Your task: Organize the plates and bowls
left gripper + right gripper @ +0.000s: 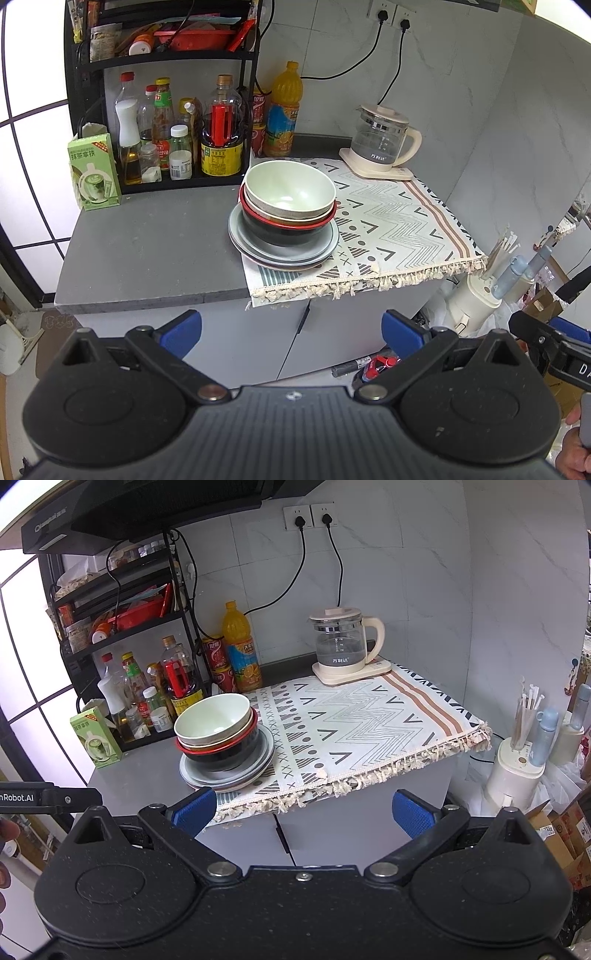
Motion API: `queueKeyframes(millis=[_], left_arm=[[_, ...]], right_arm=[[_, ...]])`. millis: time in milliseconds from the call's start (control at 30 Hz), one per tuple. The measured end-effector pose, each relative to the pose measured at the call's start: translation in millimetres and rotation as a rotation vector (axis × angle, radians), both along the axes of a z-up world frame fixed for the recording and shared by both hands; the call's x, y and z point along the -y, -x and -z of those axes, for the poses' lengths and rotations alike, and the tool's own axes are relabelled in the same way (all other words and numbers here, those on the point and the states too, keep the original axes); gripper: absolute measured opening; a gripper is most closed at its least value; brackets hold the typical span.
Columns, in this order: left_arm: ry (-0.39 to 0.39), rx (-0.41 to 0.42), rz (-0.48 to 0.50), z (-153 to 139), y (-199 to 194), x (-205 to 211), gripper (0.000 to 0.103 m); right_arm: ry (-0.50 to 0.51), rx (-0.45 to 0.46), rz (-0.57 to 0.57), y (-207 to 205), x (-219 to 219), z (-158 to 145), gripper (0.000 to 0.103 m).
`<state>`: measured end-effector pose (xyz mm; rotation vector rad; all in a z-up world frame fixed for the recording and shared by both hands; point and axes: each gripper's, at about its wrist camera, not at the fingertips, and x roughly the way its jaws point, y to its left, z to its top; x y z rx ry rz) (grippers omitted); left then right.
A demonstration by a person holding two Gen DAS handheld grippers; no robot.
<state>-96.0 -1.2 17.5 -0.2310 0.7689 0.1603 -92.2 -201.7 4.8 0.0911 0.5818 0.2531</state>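
Looking along both grippers from in front of the counter (147,251), I see all the dishes in one stack at the left edge of the patterned cloth (388,225), partly overhanging onto the bare grey top. At the bottom lie the grey plates (284,254), nested flat; on them sits a black bowl with a red rim (288,230), and inside that a beige bowl (284,214) with a pale green bowl (291,184) on top, tilted a little toward the rack. My left gripper (291,332) hangs off the counter's front edge, its blue fingers (183,332) spread wide with nothing between them. My right gripper (306,810) is likewise held short of the cloth's fringe, its blue fingers (410,812) spread apart and empty, well apart from the stack. Behind the dishes a black rack (85,110) holds sauce bottles, with an orange drink bottle (282,110) just beside it. A glass kettle (384,136) stands on its base at the cloth's far corner, plugged into the wall.
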Motion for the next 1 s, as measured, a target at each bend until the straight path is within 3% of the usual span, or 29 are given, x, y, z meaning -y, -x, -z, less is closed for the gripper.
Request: queueKeyframes(millis=[1000], left_arm=[[-0.001, -0.018, 0.005, 10.8, -7.7, 1.9, 0.102]], right_arm=[[0.043, -0.002, -0.02, 0.1, 4.5, 4.4, 0.102]])
